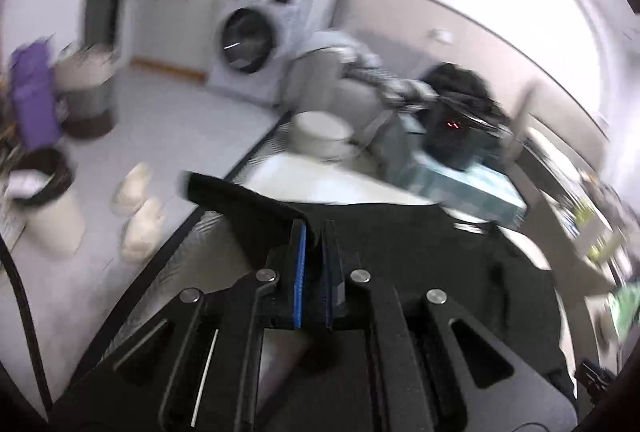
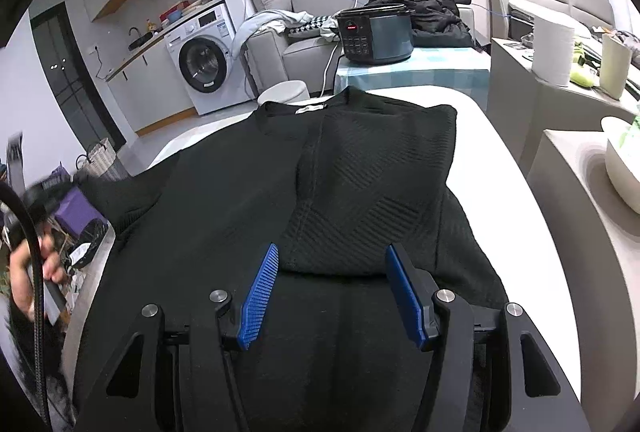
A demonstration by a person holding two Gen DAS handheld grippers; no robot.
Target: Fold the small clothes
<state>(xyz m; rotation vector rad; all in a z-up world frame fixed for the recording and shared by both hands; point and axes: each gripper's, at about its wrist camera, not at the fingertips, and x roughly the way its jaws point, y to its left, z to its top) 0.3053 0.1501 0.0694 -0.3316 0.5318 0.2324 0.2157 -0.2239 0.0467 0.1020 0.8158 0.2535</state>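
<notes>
sweater half folded, left tool pinching the loose sleeve

black sweater [image 2: 280,192] lies flat on the white surface [image 2: 500,160], collar and label at the far end, hem toward the camera. its right side is already turned in over the body: a ribbed panel sits on top, with a clean fold edge running down the middle. that puts the bulk in the centre, so the remaining side can close over it.

left tool [image 1: 314,232]: blue pads pressed nearly together on a ridge of black cloth, probably the left sleeve or shoulder edge. the cloth runs out from the pinch to a point hanging past the surface edge, over the floor. gripping near the edge makes sense, since it lets the whole flap be carried across in one sweep. the left wrist view is motion-blurred, so i can't tell exactly which seam is held.

right tool [image 2: 332,292]: fingers [image 2: 260,296] spread wide, holding nothing, poised above the hem end of the folded panel. likely parked there to pin or smooth the finished side while the left side comes over.

judgement: roughly midway; left flap next, then a lengthwise fold. risk: the knit is limp, so a one-point pinch may let the sleeve trail and bunch.

background: a cooker [image 2: 376,34] on a checked cloth beyond the collar, washing machine [image 2: 204,66] far left, both well apart from the sweater.
</notes>
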